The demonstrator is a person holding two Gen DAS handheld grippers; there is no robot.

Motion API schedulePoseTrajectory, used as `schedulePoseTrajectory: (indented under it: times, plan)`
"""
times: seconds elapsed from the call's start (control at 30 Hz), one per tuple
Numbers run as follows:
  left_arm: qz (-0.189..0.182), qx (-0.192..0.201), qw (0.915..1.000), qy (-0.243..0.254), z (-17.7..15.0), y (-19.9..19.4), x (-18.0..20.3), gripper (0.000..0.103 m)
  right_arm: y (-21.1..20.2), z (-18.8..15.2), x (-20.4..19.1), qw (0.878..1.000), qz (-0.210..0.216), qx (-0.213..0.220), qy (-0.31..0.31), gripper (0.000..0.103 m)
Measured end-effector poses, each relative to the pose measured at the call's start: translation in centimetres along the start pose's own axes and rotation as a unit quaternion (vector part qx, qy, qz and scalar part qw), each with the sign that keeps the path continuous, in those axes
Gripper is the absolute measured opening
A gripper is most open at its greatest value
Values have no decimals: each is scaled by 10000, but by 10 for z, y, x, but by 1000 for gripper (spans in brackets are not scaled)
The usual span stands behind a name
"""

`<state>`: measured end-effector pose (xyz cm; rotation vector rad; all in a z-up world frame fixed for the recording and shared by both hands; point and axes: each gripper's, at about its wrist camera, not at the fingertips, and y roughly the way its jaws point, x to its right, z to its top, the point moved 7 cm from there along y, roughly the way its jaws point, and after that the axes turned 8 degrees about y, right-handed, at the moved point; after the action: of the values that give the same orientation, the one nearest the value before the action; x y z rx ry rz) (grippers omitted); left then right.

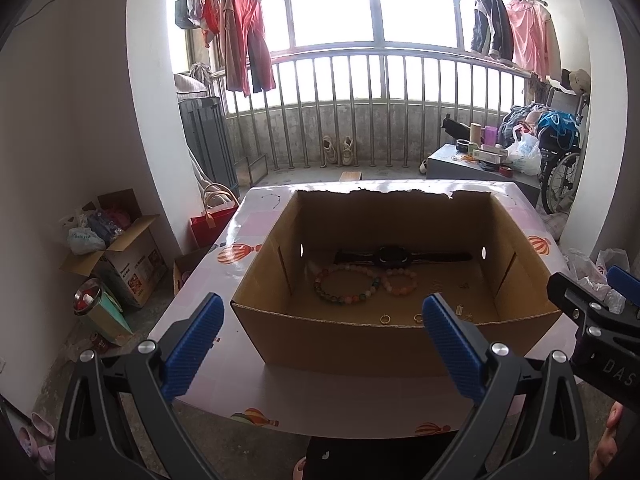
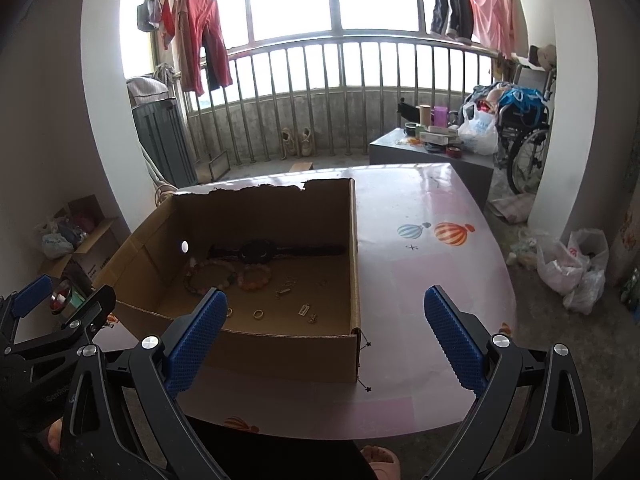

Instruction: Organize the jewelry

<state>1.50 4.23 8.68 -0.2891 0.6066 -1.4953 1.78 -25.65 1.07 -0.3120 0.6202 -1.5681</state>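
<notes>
Both held short of the cardboard box (image 1: 400,344), on its near side above the bench (image 2: 432,248): left hand-held gripper (image 1: 322,344) released, blue fingers (image 1: 192,344) spread wide with nothing between them; right hand-held gripper (image 2: 324,340) likewise released and empty, off toward the box's near right corner. Inside the box, against the far wall, a black watch (image 1: 394,257) lying flat with its strap stretched out. Just in front of the watch, touching each other, a multicoloured bead bracelet (image 1: 346,284) and a smaller orange bead bracelet (image 1: 400,282). Nearer the front wall, two gold rings (image 2: 258,313) and a few small metal trinkets (image 2: 304,309) scattered on the box floor, too small to identify. Box open-topped, far wall torn along its upper edge.
</notes>
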Motion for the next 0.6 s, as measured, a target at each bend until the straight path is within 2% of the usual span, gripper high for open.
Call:
schedulePoseTrajectory:
  times: [0.6]
  plan:
    - [17,-7,10000,-40,-2,0,1,98,1,0,-2,10000,49,-39,-8,95]
